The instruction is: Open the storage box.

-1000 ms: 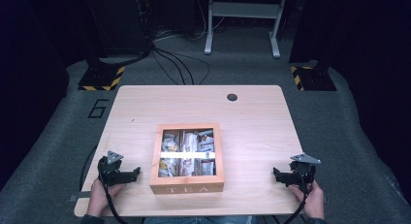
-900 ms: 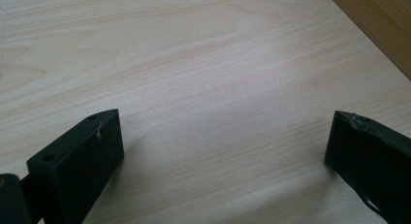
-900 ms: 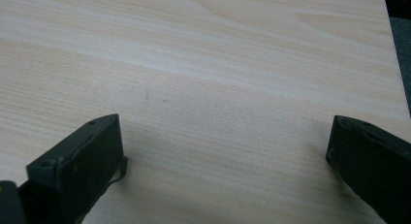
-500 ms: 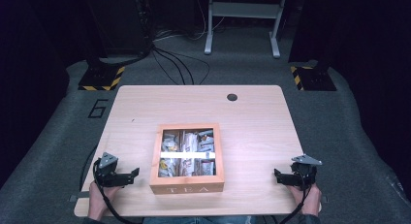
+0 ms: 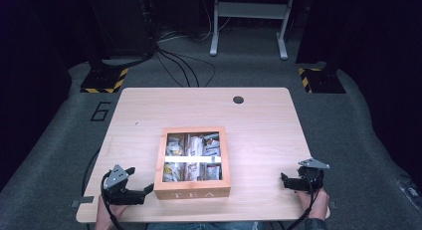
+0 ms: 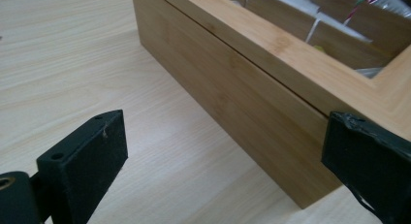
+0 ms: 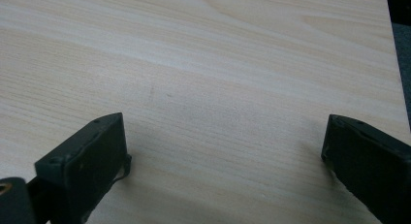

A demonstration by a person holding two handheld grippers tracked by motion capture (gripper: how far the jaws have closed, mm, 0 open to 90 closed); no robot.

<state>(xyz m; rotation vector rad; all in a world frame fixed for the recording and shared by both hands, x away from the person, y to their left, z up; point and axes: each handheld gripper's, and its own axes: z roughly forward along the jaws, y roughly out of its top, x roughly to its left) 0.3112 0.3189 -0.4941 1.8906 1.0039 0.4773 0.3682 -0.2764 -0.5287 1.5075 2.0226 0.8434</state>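
Gaping left gripper [image 5: 148, 189] beside tea box [image 5: 192, 192]

The scene is viewed from a fixed high camera, set above the near edge of the table [image 5: 259, 115] and aimed forward and down; the whole tabletop and the floor beyond are taken in from far off. The left gripper view is taken low and very close along its own jaws, facing the near corner of the box [image 6: 252, 103]. The right gripper view is taken equally close, facing bare tabletop [image 7: 218, 64]. The box [image 5: 191, 163] is shared by the high and left gripper views.
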